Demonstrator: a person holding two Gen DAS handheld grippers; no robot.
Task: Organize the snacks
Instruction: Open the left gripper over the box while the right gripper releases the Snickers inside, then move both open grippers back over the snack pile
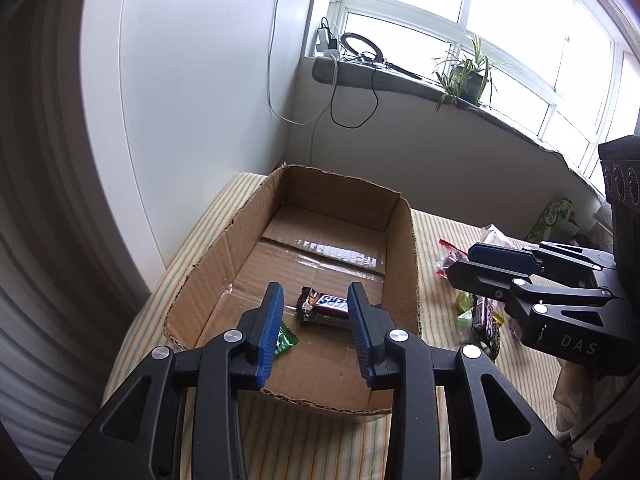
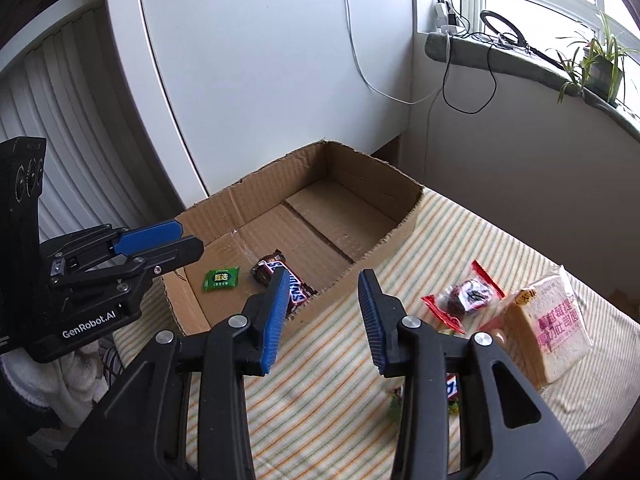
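Note:
An open cardboard box (image 1: 402,240) (image 2: 368,176) sits on the striped cloth. On its floor lie a brown Snickers bar (image 1: 324,308) (image 2: 298,286) and a small green candy (image 1: 285,340) (image 2: 221,279). My left gripper (image 1: 316,296) (image 2: 192,240) hovers open over the box's near end, the bar lying below its gap, untouched. Just right of the box, my right gripper (image 2: 325,280) (image 1: 460,260) is open above the cloth with nothing between its fingers. A red-wrapped snack (image 2: 464,296) (image 1: 450,258), a packaged bread slice (image 2: 548,320) and another dark bar (image 1: 486,320) lie to the right.
The box stands against a white wall panel (image 2: 260,80). Behind it a windowsill (image 1: 400,76) carries cables and a potted plant (image 1: 468,76). A green packet (image 1: 554,216) lies at the cloth's far right. More small sweets (image 1: 464,304) lie under the right gripper.

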